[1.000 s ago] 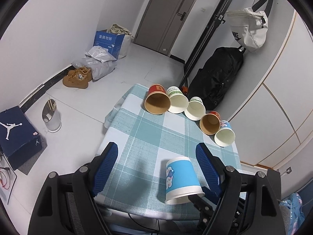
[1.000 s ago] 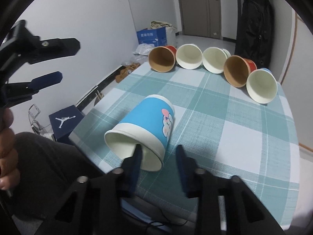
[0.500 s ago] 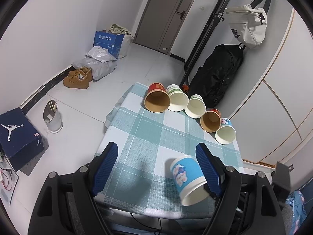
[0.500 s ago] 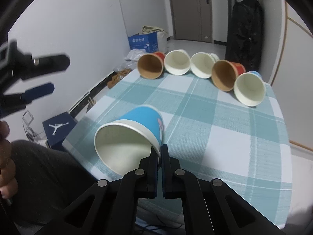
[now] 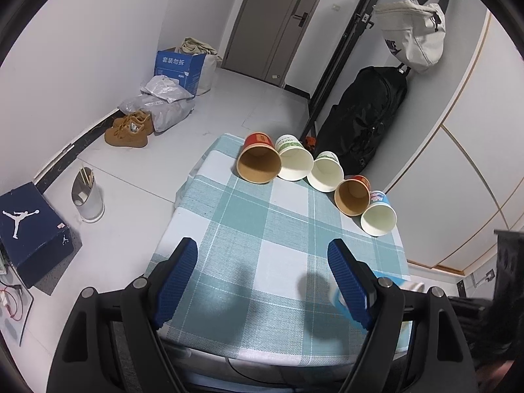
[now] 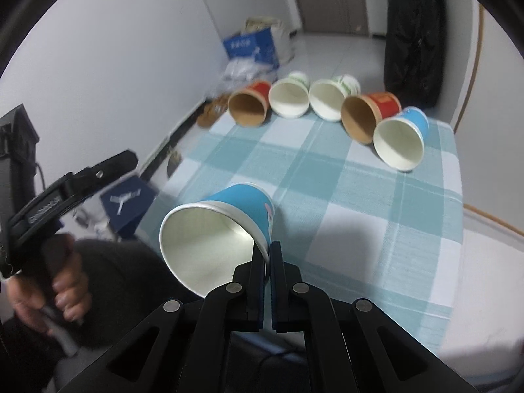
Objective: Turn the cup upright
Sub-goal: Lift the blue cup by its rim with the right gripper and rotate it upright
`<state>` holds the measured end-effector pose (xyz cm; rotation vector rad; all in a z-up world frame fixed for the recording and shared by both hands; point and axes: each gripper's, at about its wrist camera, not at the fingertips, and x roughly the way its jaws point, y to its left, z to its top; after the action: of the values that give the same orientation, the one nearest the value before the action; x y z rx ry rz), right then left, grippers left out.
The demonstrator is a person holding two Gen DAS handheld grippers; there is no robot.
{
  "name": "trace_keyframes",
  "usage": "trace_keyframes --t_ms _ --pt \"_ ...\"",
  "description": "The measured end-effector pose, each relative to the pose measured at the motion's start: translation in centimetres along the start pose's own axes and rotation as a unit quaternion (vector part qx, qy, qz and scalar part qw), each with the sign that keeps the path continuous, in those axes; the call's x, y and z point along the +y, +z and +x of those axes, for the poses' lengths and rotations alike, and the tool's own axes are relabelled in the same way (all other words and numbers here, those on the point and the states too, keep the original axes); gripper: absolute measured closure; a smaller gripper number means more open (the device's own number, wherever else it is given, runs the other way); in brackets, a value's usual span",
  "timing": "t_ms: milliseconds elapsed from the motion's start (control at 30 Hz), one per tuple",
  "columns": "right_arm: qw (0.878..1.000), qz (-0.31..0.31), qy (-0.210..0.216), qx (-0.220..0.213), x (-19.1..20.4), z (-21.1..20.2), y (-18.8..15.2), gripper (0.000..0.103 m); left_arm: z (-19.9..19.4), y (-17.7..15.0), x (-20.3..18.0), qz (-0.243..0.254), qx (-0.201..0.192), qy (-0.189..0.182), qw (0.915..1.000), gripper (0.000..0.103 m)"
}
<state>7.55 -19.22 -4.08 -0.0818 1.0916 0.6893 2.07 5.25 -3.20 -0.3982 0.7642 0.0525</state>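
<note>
My right gripper (image 6: 268, 252) is shut on the rim of a blue paper cup (image 6: 242, 208), which it holds tilted above the near part of the checked table, mouth toward the camera. In the left wrist view only a blurred sliver of that cup (image 5: 393, 286) shows behind the right finger. My left gripper (image 5: 262, 278) is open and empty over the table's near edge; it also shows at the left of the right wrist view (image 6: 82, 177), held in a hand.
Several cups lie on their sides in a row along the far edge of the table (image 5: 262, 245): a red one (image 5: 258, 162), white ones (image 5: 294, 163), another red (image 5: 353, 193) and a blue one (image 5: 378, 217). Boxes, shoes and bags lie on the floor.
My right gripper closed on the blue cup's rim and lifted it off the table, tilting it and carrying it to the right. My left gripper pulled back a little.
</note>
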Motion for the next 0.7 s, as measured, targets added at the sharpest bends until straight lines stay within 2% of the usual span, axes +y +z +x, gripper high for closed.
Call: trace_keyframes --t_ms 100,200,267,533,700 --pt "0.999 -0.004 0.002 0.051 -0.8 -0.2 0.5 0.101 0.4 0.1 -0.4 0.005 0.007 -0.003 1.0000 0.025" --pt "0.995 0.005 0.007 0.101 -1.9 -0.2 1.1 0.101 0.8 0.2 -0.8 0.010 0.005 0.020 0.9997 0.025" --pt "0.992 0.011 0.016 0.127 -2.5 0.1 1.7 0.101 1.2 0.3 -0.9 0.009 0.012 0.021 0.9997 0.025" --pt "0.982 0.023 0.025 0.188 -4.2 2.8 5.7 0.101 2.0 0.6 -0.8 -0.001 0.033 0.011 0.9994 0.025" --pt "0.974 -0.031 -0.001 0.223 -2.6 5.1 7.6 0.101 2.1 1.0 -0.8 -0.005 0.034 0.012 0.9993 0.025"
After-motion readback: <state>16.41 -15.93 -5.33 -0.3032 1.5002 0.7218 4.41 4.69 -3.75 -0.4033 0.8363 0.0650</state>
